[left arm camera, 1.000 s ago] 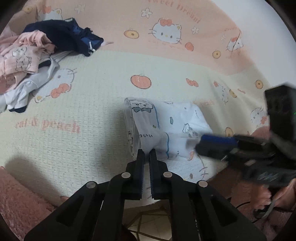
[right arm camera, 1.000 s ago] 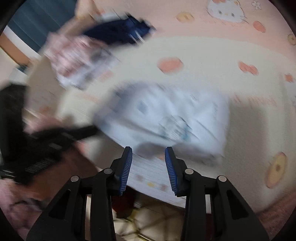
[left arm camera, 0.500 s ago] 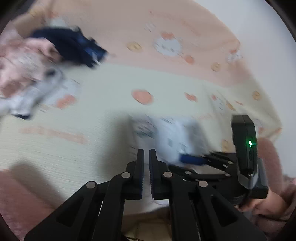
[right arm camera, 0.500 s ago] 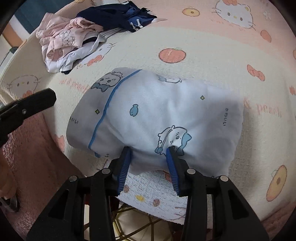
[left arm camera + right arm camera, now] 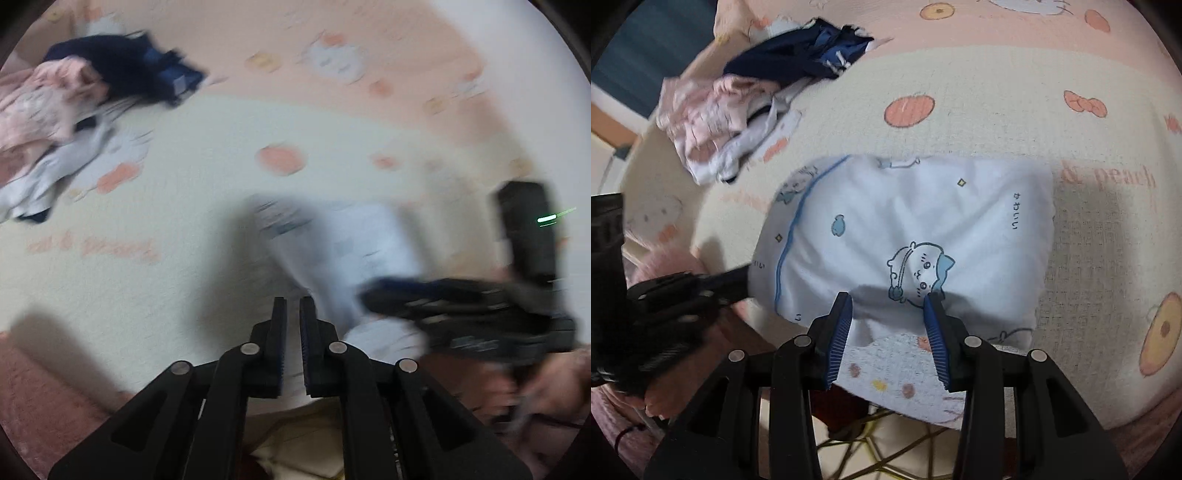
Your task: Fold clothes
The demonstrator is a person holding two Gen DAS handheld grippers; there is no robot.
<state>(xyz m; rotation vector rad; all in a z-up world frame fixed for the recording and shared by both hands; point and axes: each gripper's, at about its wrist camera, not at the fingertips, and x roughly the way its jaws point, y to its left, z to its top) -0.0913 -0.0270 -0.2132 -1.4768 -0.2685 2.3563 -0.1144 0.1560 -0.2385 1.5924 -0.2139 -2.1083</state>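
Bed, peach cartoon-cat blanket [image 5: 997, 92]. White cartoon-print garment [image 5: 905, 229] lies folded near front edge, I judge; pile of unfolded clothes [image 5: 738, 122] remains far left. My right tool [image 5: 888, 325] half-spread, empty, over hem; my left tool [image 5: 292, 325] nearly closed, empty.

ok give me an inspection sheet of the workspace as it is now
surface: cream and pink cartoon-print blanket, covering the work area.
job's things: white printed garment, folded into a compact rectangle near the front edge.
clutter: unfolded pile at the far left: navy garment, pink garment, white garment.
grippers: left tool shut, nothing between its jaws; right tool open at the folded garment's near edge, not gripping it.
cables: nothing seen.
surroundings: pale wall; pink fuzzy sleeve; gold wire frame under the blanket's edge.
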